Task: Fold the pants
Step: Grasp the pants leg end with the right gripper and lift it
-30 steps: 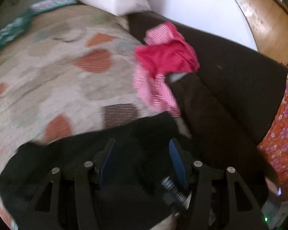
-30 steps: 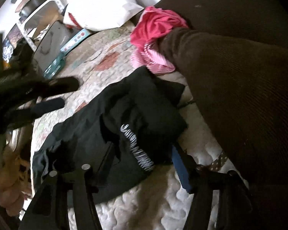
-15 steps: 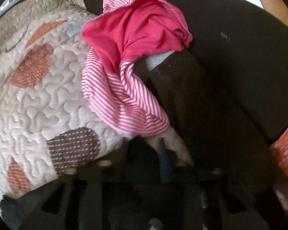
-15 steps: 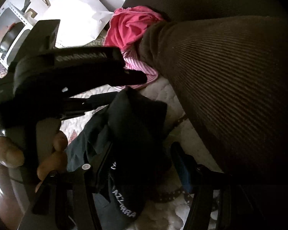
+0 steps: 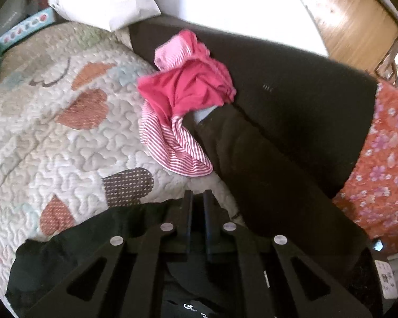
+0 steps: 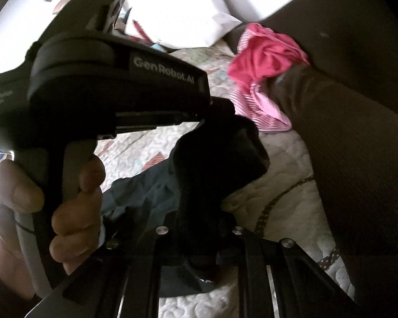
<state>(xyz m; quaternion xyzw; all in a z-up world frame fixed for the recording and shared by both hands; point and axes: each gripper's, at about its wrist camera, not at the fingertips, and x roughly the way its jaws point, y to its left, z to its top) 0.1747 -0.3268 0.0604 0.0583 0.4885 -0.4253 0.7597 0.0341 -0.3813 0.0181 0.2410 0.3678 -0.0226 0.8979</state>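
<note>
Because the black pants [image 6: 220, 159] need lifting off the quilt [image 5: 53, 145] to fold, the left gripper [image 5: 196, 204] is clamping one edge while the right gripper [image 6: 199, 241] is closing on bunched cloth.

pants [image 5: 74, 249]: black | quilt [image 5: 66, 145]: cream, rust hearts, dotted brown heart | garment [image 5: 185, 98]: pink-red, striped | cushion [image 5: 384, 159]: orange floral

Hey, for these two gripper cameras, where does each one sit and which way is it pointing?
Left wrist: sits on the left gripper, looking down along its shut fingers at the black pants on the quilt; no body part shows.
Right wrist: sits on the right gripper, its jaws closing on the pants, looking across the quilt; the person's left hand and the left gripper's body show.
Shared: the pants, the quilt, the pink clothes and the dark sofa.
</note>
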